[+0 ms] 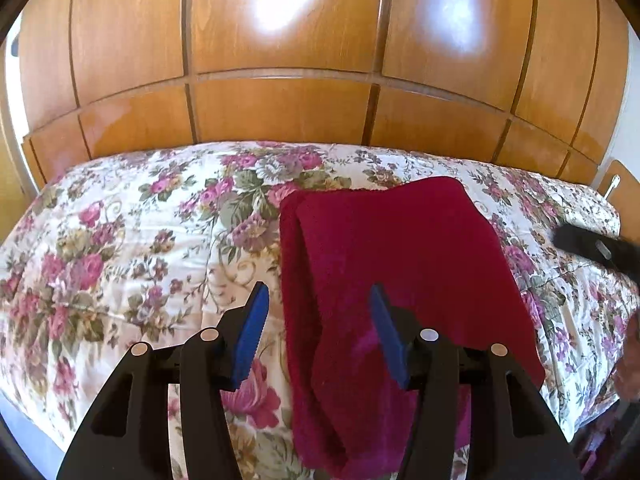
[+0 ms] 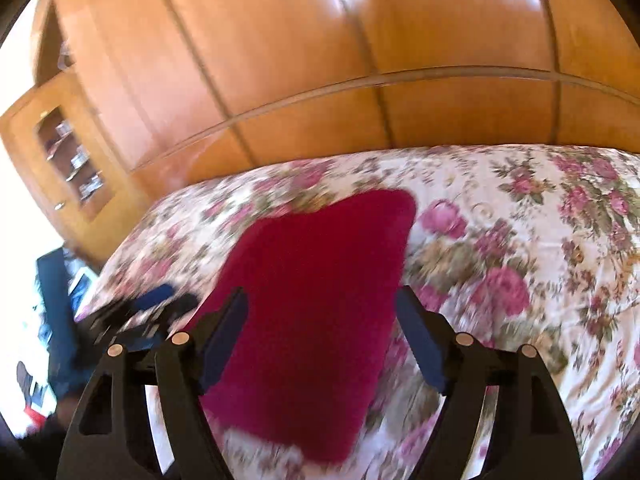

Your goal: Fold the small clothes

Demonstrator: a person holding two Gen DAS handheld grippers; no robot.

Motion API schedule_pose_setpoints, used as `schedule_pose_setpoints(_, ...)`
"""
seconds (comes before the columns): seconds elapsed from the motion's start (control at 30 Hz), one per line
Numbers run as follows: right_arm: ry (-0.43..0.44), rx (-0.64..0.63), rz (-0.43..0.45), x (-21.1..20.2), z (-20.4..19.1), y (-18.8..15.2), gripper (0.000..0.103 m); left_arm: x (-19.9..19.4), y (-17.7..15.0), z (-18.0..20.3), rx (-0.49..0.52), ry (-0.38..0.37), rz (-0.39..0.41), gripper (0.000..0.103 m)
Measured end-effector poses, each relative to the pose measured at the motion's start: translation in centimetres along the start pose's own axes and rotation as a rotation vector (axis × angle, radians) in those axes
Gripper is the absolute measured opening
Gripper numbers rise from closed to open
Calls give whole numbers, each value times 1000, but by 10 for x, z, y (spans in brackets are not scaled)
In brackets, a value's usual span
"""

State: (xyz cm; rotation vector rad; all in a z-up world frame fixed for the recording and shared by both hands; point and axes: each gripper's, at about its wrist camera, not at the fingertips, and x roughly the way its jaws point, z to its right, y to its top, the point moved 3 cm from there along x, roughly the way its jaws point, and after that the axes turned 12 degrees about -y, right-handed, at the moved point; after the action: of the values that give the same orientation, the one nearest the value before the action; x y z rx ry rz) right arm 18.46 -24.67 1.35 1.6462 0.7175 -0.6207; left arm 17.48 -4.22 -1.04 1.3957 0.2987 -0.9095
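A dark red cloth [image 1: 400, 264] lies folded lengthwise on the floral bedspread [image 1: 120, 240]. My left gripper [image 1: 320, 300] is open above the cloth's near left edge, holding nothing. My right gripper [image 2: 320, 304] is open and empty above the same red cloth [image 2: 316, 292], which looks like a folded rectangle in the blurred right wrist view. The right gripper shows as a dark shape at the right edge of the left wrist view [image 1: 592, 250]. The left gripper shows blurred at the left of the right wrist view [image 2: 136, 312].
A wooden wardrobe wall [image 1: 280, 80] stands behind the bed. A wooden cabinet with a glass door [image 2: 68, 156] stands at the left in the right wrist view. The bed's edge [image 1: 36, 412] is at the lower left.
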Motion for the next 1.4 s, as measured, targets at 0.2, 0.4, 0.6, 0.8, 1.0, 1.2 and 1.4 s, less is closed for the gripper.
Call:
schedule_pose_setpoints(0.2,-57,-28,-47,49,-11,20,76,12,-2,4,22,8,-13,52)
schedule_pose_setpoints(0.4,-101,-52,-97,91,-22,16,75,27,-11,-1,10,9,-54,52)
schedule_pose_setpoints(0.6,-155,-91,-132,125,-33,3,81,36,-23,-10,-23,5,-79,52)
schedule_pose_setpoints(0.8,-229,-176,-142,142,-43,-7,88,36,-30,-14,-55,-1,-72,52)
schedule_pose_setpoints(1.0,-182,-127,-136,130,-35,-2,90,27,-31,-22,-102,-3,-59,73)
schedule_pose_setpoints(1.2,-62,27,-102,89,-1,2,99,30,-33,-38,-201,-144,-93,76)
schedule_pose_setpoints(1.4,95,197,-192,85,46,-24,99,42,-37,-53,-307,-313,-114,76)
